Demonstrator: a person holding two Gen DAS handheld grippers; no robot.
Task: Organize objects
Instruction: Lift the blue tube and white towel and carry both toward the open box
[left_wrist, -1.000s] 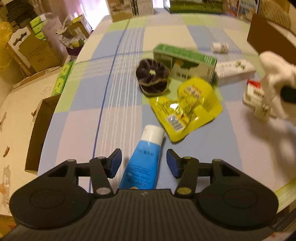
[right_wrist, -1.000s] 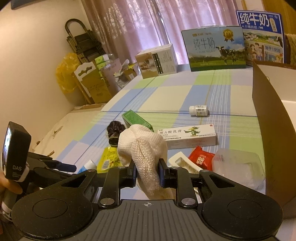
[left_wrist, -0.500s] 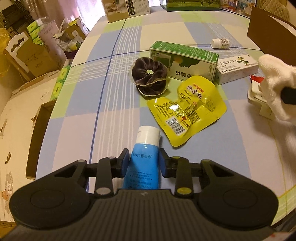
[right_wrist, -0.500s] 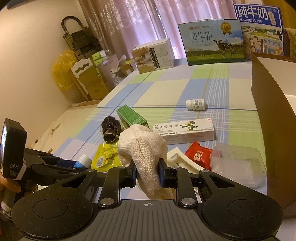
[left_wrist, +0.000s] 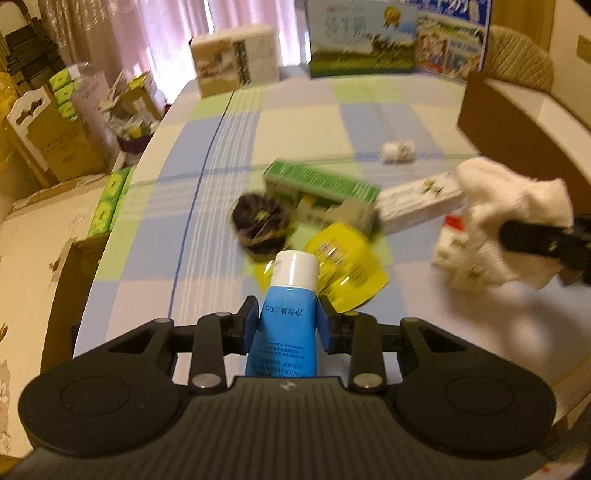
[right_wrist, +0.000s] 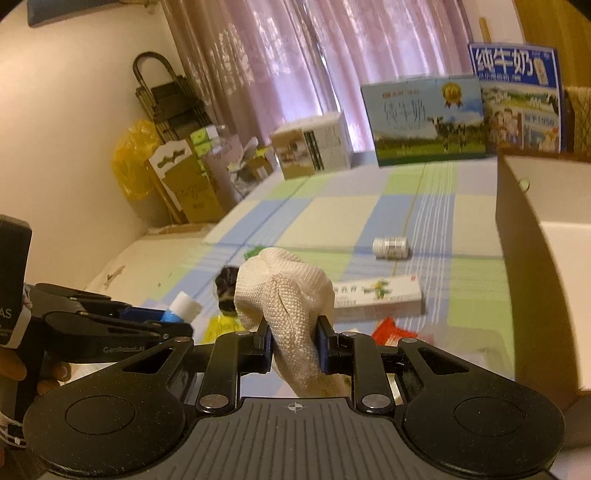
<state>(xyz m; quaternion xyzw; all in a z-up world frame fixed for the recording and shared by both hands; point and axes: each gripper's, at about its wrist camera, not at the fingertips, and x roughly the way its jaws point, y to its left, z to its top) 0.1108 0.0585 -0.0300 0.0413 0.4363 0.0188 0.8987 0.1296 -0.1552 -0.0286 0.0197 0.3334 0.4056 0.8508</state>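
left claw (left_wrist: 288, 326) tilts down gripping blue tube (left_wrist: 290, 314), lifted off table (left_wrist: 295, 118)

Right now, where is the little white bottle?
In the right wrist view, the little white bottle lies on its side on the checked tablecloth, beyond the long white box and left of the cardboard box.

Pink patterned curtains (right_wrist: 295, 62) hang across the far side, glowing with daylight. A plain cream wall (right_wrist: 66, 122) stands on the left. Against it lean a dark folded rack (right_wrist: 166, 99), a yellow plastic bag (right_wrist: 131, 158) and cardboard cartons (right_wrist: 188, 188). A checked blue, green and cream cloth (right_wrist: 343, 218) covers the tabletop.
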